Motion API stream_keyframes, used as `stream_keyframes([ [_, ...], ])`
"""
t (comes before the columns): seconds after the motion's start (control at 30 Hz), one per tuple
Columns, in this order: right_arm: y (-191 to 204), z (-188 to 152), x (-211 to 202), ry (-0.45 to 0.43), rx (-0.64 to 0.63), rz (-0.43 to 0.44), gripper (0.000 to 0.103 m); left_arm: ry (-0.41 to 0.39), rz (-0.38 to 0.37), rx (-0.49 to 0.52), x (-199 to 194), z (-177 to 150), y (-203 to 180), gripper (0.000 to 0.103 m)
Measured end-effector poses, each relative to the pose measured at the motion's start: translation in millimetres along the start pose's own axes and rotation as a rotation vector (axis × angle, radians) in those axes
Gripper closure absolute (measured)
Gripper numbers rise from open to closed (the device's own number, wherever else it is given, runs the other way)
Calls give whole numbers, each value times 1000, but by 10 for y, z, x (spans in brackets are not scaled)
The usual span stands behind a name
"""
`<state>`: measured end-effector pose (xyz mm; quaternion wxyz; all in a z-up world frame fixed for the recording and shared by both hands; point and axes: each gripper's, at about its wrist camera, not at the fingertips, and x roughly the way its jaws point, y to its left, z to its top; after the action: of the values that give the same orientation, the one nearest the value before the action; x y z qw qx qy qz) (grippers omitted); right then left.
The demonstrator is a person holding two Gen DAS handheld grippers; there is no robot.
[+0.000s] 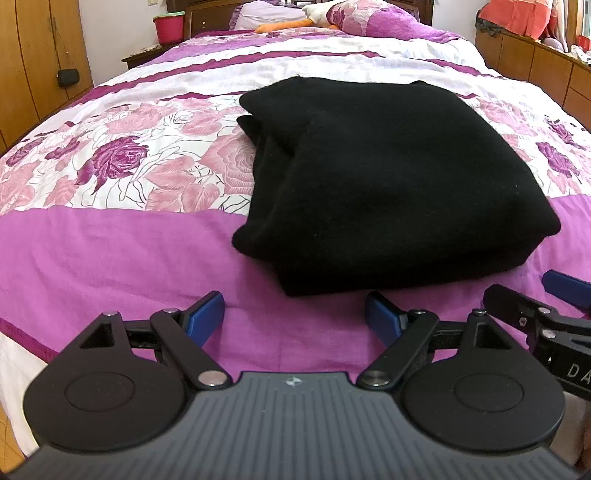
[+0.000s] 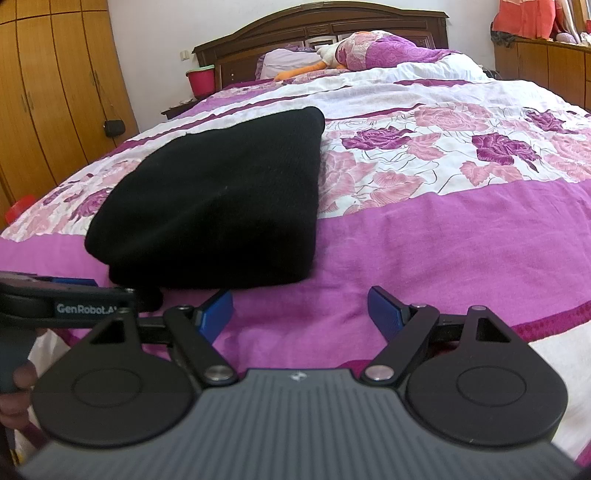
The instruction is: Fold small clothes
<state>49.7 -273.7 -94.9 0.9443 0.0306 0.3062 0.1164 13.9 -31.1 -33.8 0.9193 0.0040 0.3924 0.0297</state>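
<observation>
A black garment (image 1: 391, 184) lies folded into a thick rectangular bundle on the purple floral bedspread (image 1: 122, 251). In the right wrist view the garment (image 2: 218, 206) sits left of centre. My left gripper (image 1: 295, 314) is open and empty, just in front of the bundle's near edge, above the purple band. My right gripper (image 2: 301, 314) is open and empty, to the right of the bundle's near corner. The right gripper's body shows at the right edge of the left wrist view (image 1: 543, 317). The left gripper's body shows at the left edge of the right wrist view (image 2: 62, 299).
Pillows (image 2: 373, 51) and an orange soft toy (image 2: 295, 72) lie at the wooden headboard (image 2: 321, 22). A red bucket (image 1: 169, 27) stands on a bedside table. Wooden wardrobes (image 2: 44, 92) line the left wall. A wooden cabinet with red cloth (image 1: 524, 22) stands at the right.
</observation>
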Motion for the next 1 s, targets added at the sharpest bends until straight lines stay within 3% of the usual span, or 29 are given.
stream_keyframes([
  [1.0, 11, -4, 15, 3, -10, -9, 21, -1, 1, 0, -10, -3, 9, 16],
])
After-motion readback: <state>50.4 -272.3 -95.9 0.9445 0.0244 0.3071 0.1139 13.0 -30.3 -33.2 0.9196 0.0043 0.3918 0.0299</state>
